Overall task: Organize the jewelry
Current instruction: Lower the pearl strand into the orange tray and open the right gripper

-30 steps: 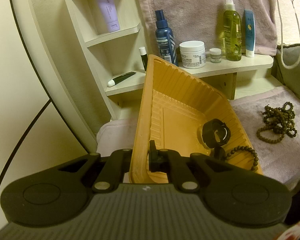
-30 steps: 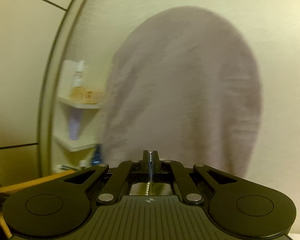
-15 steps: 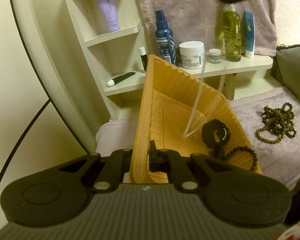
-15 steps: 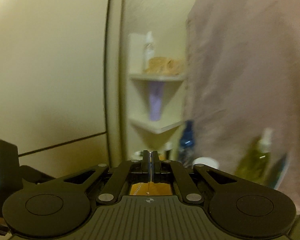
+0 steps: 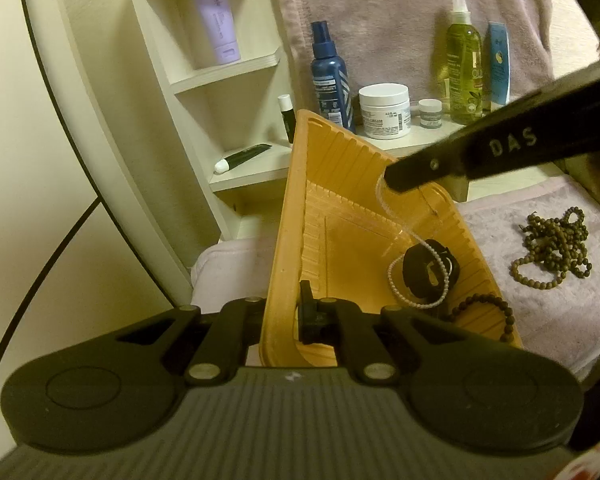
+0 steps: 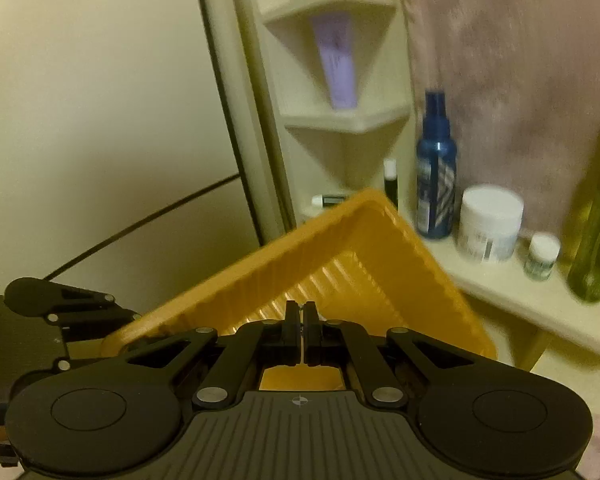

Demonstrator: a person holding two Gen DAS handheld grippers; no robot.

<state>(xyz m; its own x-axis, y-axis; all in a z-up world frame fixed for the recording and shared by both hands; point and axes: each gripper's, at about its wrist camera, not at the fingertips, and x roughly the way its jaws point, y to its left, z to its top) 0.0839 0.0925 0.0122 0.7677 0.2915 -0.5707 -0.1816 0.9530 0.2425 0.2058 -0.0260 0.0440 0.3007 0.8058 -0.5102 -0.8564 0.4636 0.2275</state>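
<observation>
Left gripper [image 5: 288, 312] is clamped on the near rim of the tilted orange tray [image 5: 340, 152]. Right gripper [image 5: 388, 179], closed, pinches a white bead strand [image 5: 416, 276] hanging into the tray over a black ring [image 5: 428, 270], at 4 o'clock.

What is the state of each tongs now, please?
Left tongs: closed on the rim of the orange tray.
Right tongs: closed on a pale bead chain, hanging into the tray.

Left tool [image 5: 284, 312] clamped and angled downward; right tool [image 6: 300, 316] pinched closed.
</observation>
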